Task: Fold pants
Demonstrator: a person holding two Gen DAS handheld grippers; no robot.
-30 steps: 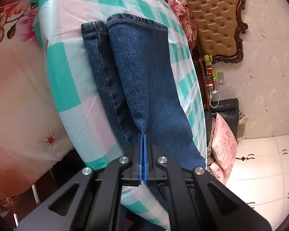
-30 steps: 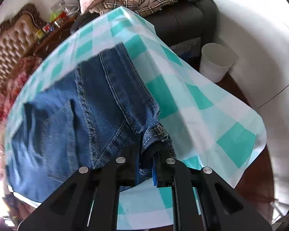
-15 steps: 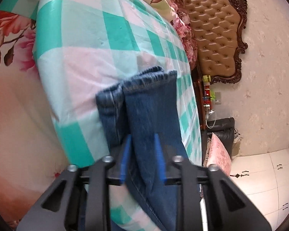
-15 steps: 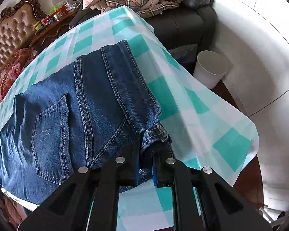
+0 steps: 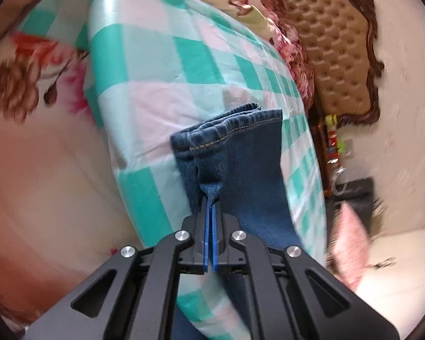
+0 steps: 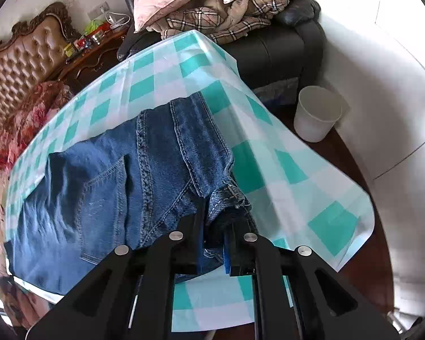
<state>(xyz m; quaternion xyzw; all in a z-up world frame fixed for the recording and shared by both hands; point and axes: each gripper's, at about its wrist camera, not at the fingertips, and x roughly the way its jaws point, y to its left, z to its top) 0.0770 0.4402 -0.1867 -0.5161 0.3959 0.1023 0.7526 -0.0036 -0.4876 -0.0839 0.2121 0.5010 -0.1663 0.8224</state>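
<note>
Blue denim pants lie on a teal-and-white checked cloth (image 5: pixel 155 65). In the left wrist view the two stacked leg ends (image 5: pixel 240 153) are lifted off the cloth. My left gripper (image 5: pixel 210 201) is shut on a pinch of the leg fabric just behind the hems. In the right wrist view the waist and seat of the pants (image 6: pixel 121 187), back pocket up, lie flat on the cloth (image 6: pixel 283 170). My right gripper (image 6: pixel 215 226) is shut on the bunched waistband corner at the near edge.
A tufted brown headboard (image 5: pixel 340 56) and floral bedding (image 5: pixel 28 90) lie beyond the cloth. A black sofa (image 6: pixel 283 45) piled with pillows and plaid blankets stands at the far end. A white bin (image 6: pixel 316 113) sits on the floor to the right.
My left gripper opened half a second ago and has shut again on the leg fabric nearer the hems, lifting them. My right gripper keeps its grip on the waistband and has pulled back slightly.
</note>
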